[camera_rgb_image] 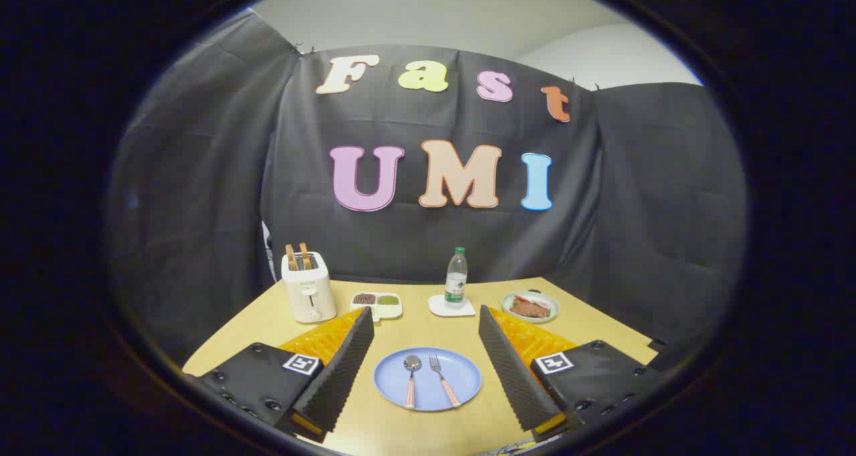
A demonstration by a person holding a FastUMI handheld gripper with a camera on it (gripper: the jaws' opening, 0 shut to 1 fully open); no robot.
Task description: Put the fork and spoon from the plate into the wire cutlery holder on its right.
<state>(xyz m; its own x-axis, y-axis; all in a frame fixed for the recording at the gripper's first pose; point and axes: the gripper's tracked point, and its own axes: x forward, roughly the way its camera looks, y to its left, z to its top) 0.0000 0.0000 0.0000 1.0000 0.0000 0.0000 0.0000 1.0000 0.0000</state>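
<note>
A round blue plate (463,378) lies on the wooden table (428,332), between my two fingers and a little below them. On the plate a spoon (411,378) lies on the left and a fork (443,380) on the right, side by side, both with pinkish handles pointing toward me. My gripper (424,311) is open wide with nothing between its fingers, held above the table with the fingertips reaching past the plate's far rim.
Along the table's far side stand a white toaster (308,289) with two slices of toast, a small divided dish (376,303) of grains, a water bottle (456,277) on a white coaster, and a small plate of food (530,307). Black cloth walls close in behind.
</note>
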